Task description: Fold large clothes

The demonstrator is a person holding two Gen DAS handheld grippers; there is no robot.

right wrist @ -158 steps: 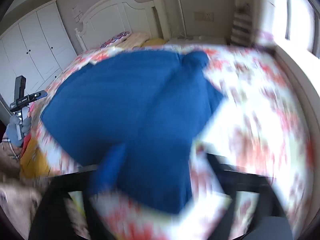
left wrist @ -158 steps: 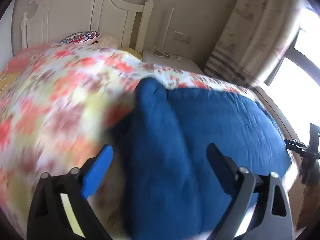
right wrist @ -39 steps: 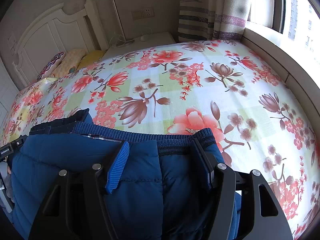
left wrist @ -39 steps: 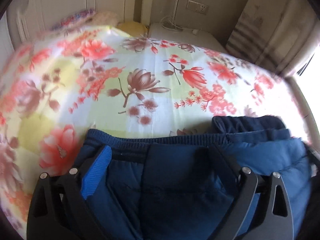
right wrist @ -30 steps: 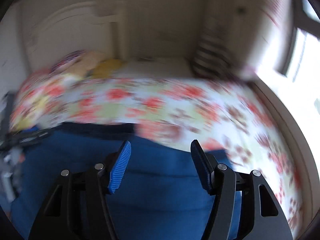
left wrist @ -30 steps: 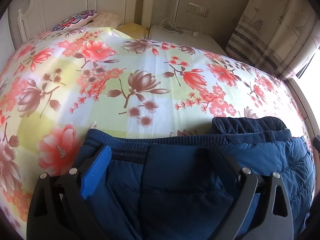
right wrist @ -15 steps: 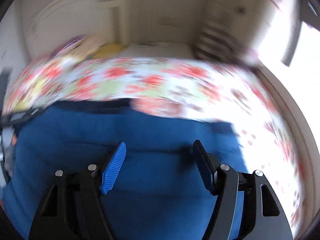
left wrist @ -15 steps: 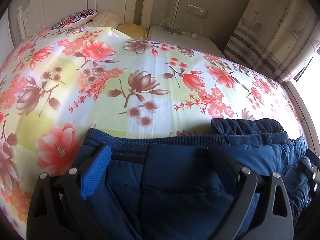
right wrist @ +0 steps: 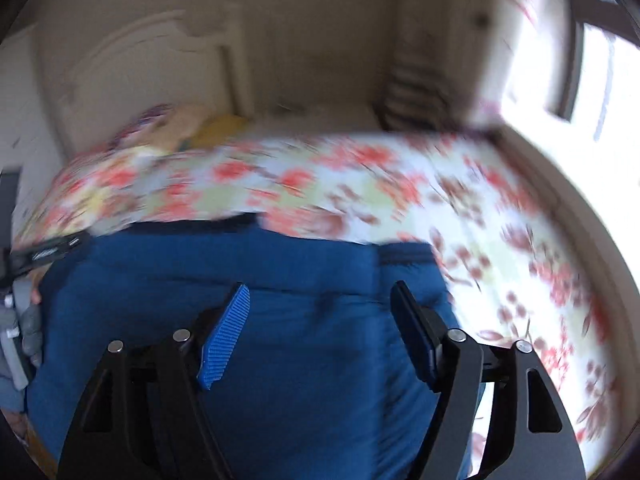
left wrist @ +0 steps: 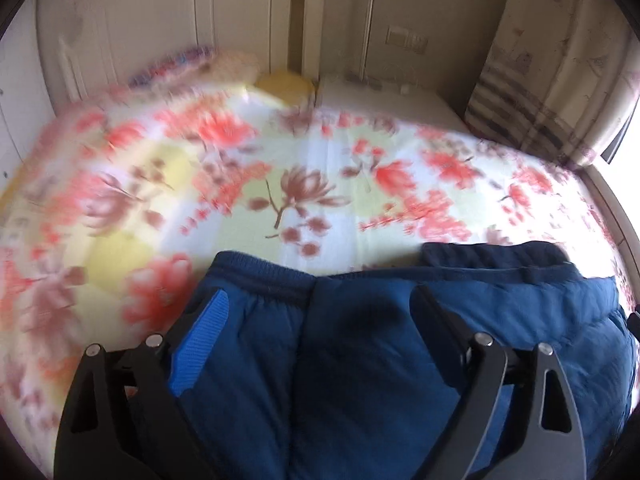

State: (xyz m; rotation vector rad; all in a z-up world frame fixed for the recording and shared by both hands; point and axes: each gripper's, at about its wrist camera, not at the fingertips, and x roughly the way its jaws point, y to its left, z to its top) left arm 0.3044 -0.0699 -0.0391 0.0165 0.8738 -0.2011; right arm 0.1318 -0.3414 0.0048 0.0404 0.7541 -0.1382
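Observation:
A blue padded jacket [left wrist: 360,344] lies folded on the floral bedspread [left wrist: 280,184], its dark ribbed hem toward the headboard. My left gripper [left wrist: 320,300] is open and hovers above the jacket's near left part. In the right wrist view the jacket [right wrist: 312,320] fills the lower middle, and my right gripper [right wrist: 320,304] is open above it, jaws wide apart and empty. The left gripper's body [right wrist: 44,254] shows at the left edge of that view. Both views are motion blurred.
A white headboard [left wrist: 180,20] and pillows [left wrist: 224,66] stand at the far end of the bed. A white nightstand [left wrist: 392,96] and a striped curtain [left wrist: 540,80] are at the back right. A bright window [right wrist: 600,92] lies to the right.
Both grippers have let go of the jacket and pulled back above it. The right one rose first, the left one just now lifted and shifted left. The jacket stays folded.

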